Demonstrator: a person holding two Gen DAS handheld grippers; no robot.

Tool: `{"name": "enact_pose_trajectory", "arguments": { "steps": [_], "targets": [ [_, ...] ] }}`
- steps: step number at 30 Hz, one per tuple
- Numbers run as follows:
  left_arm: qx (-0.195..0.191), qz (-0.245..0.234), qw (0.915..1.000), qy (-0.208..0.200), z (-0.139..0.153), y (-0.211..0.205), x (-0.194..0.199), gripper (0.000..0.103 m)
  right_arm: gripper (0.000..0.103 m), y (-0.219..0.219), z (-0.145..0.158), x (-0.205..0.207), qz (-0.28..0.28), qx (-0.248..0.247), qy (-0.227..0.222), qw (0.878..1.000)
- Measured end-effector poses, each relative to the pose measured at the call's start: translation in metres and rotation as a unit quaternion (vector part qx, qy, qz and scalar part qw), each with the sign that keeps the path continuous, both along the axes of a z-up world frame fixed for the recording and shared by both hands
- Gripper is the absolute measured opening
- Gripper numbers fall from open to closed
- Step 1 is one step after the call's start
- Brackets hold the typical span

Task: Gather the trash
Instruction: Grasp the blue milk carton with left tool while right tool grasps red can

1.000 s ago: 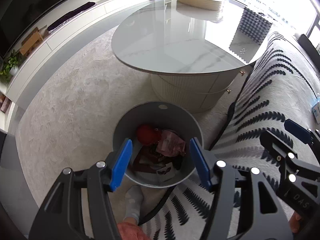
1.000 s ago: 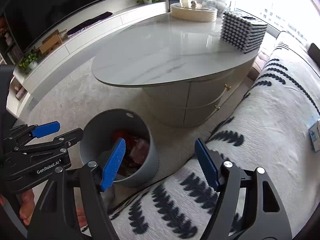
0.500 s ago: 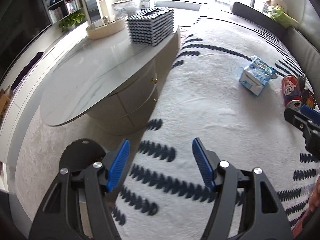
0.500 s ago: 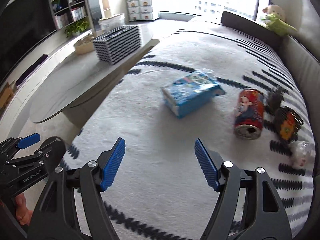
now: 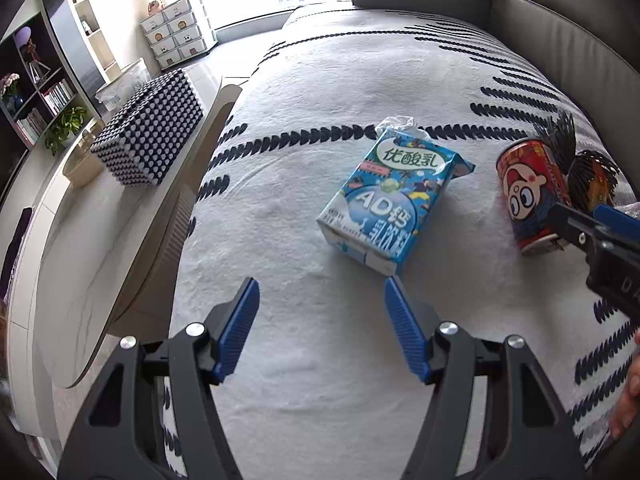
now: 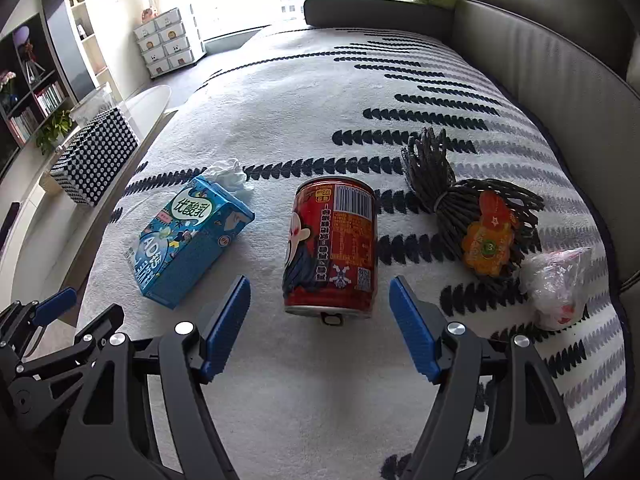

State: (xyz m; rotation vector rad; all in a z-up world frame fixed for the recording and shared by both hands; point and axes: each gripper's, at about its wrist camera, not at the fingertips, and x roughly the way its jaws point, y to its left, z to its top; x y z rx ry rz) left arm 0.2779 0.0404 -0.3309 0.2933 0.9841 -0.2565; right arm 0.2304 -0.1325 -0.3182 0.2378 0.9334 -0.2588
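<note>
A blue drink carton lies on the white patterned sofa cover, with a crumpled white tissue behind it. A red can lies on its side to the carton's right. A dark net wrapper with an orange label and a crumpled clear plastic bag lie further right. My left gripper is open and empty just short of the carton. My right gripper is open and empty, with the can's end between its fingertips.
A marble coffee table runs along the sofa's left side and holds a black-and-white studded box and a tray. The grey sofa back curves around the right. Shelves and drawers stand at the far left.
Both grippers have swung from the grey bin on the floor up over the sofa and moved close to the trash; the bin is out of view. Both stay open.
</note>
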Motion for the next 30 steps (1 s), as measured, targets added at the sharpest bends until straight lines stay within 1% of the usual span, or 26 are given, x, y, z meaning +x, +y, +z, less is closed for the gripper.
{"name": "enact_pose_trajectory", "arguments": {
  "steps": [4, 6, 7, 10, 13, 19, 22, 24, 27, 30],
  "targets": [
    [-0.006, -0.005, 1.0000, 0.006, -0.014, -0.014, 0.030, 0.066, 0.070, -0.004, -0.017, 0.017, -0.009, -0.003, 0.014, 1.000],
    [-0.014, -0.006, 0.9999, -0.006, -0.013, -0.018, 0.036, 0.073, 0.070, -0.007, -0.026, 0.023, -0.010, -0.006, 0.021, 1.000],
    [-0.020, -0.008, 0.9998, -0.005, -0.014, -0.019, 0.040, 0.073, 0.070, -0.008, -0.030, 0.025, -0.010, -0.006, 0.025, 1.000],
    [-0.035, -0.012, 0.9993, 0.002, -0.014, -0.020, 0.045, 0.073, 0.070, -0.009, -0.039, 0.029, -0.009, -0.004, 0.032, 0.999],
    [-0.046, -0.027, 0.9985, 0.010, -0.015, -0.023, 0.037, 0.073, 0.070, -0.011, -0.043, 0.030, -0.007, -0.004, 0.033, 0.999],
    [-0.031, -0.079, 0.9963, 0.004, -0.020, -0.039, 0.017, 0.075, 0.070, -0.010, -0.047, 0.030, -0.002, 0.003, 0.035, 0.999],
    [-0.033, -0.087, 0.9956, 0.011, -0.021, -0.042, 0.017, 0.075, 0.069, -0.011, -0.047, 0.028, -0.005, 0.003, 0.035, 0.999],
    [-0.032, -0.097, 0.9947, 0.006, -0.018, -0.042, 0.014, 0.075, 0.069, -0.013, -0.046, 0.027, -0.006, 0.007, 0.034, 0.999],
    [-0.020, -0.106, 0.9942, 0.000, -0.018, -0.045, 0.012, 0.076, 0.069, -0.014, -0.045, 0.029, -0.004, 0.004, 0.036, 0.999],
    [-0.017, -0.106, 0.9942, 0.010, -0.024, -0.046, 0.018, 0.077, 0.069, -0.015, -0.045, 0.030, -0.003, 0.007, 0.037, 0.999]
  ]
}}
